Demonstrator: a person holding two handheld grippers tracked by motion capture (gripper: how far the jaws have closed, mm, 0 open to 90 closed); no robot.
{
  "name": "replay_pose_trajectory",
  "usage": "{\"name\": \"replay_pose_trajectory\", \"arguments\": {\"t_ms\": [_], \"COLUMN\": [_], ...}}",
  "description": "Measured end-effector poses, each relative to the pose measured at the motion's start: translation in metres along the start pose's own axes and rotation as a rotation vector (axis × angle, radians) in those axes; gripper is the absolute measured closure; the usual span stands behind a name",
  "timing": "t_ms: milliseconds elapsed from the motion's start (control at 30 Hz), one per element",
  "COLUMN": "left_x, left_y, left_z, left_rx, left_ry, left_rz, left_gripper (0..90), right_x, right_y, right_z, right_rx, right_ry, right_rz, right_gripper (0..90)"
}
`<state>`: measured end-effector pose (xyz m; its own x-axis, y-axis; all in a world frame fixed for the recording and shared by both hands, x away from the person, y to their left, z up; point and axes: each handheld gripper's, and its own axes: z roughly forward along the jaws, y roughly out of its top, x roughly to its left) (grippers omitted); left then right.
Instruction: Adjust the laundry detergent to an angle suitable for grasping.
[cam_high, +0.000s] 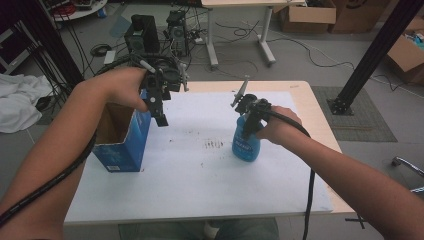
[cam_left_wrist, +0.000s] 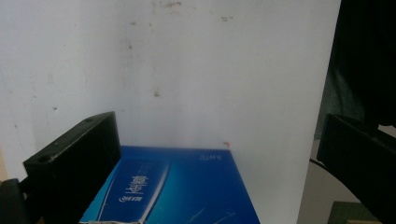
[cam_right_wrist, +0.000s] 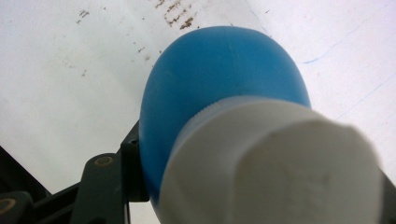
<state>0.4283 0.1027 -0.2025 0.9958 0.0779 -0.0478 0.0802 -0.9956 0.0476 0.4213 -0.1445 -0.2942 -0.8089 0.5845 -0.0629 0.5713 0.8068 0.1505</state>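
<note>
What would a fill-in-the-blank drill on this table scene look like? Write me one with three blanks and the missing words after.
1. The right gripper grips a blue bottle with a ____ cap.
2. The left gripper, jaws apart, hovers above the open-topped ____ box.
3. Box and bottle stand on a ____ sheet with small brown stains.

Missing words: white; blue; white

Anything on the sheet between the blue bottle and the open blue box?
Nothing visible. The blue bottle, held in the right gripper, and the open blue box have only stained white sheet between them. The left gripper hangs open above the box's edge.
</note>
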Motion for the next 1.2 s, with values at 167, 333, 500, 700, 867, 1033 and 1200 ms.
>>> {"name": "replay_pose_trajectory", "arguments": {"t_ms": [167,333,500,700,867,1033,1200], "left_x": [-0.001,-0.001,0.0004,-0.0001,-0.0001,0.0002,0.0007], "left_y": [0.0029,0.0038,0.0031,0.0022,0.0004,-0.0012,-0.0016], "left_z": [-0.0004,0.0012,0.0018,0.0012,0.0016,0.0026,0.003], "left_rx": [-0.002,-0.003,0.004,-0.001,0.0,0.0,-0.001], "left_ry": [0.002,-0.002,-0.003,-0.003,-0.006,-0.008,-0.006], "left_rz": [0.01,0.008,0.004,0.001,-0.003,-0.007,-0.007], "left_gripper": [0.1,0.1,0.1,0.1,0.1,0.1,0.1], "right_x": [0.0035,0.0016,0.0003,0.0006,0.0004,-0.001,-0.0009], "right_y": [-0.0026,-0.006,-0.0084,-0.0082,-0.0076,-0.0083,-0.0088], "right_z": [0.004,0.0045,0.0048,0.0041,0.0043,0.0034,0.0028], "right_rx": [-0.013,-0.035,-0.053,-0.043,-0.044,-0.048,-0.054], "right_ry": [0.007,0.014,0.022,0.026,0.03,0.043,0.04], "right_rz": [-0.009,-0.016,-0.023,-0.026,-0.036,-0.044,-0.059], "right_gripper": [38.7,38.5,38.1,38.0,37.8,37.5,36.7]}}
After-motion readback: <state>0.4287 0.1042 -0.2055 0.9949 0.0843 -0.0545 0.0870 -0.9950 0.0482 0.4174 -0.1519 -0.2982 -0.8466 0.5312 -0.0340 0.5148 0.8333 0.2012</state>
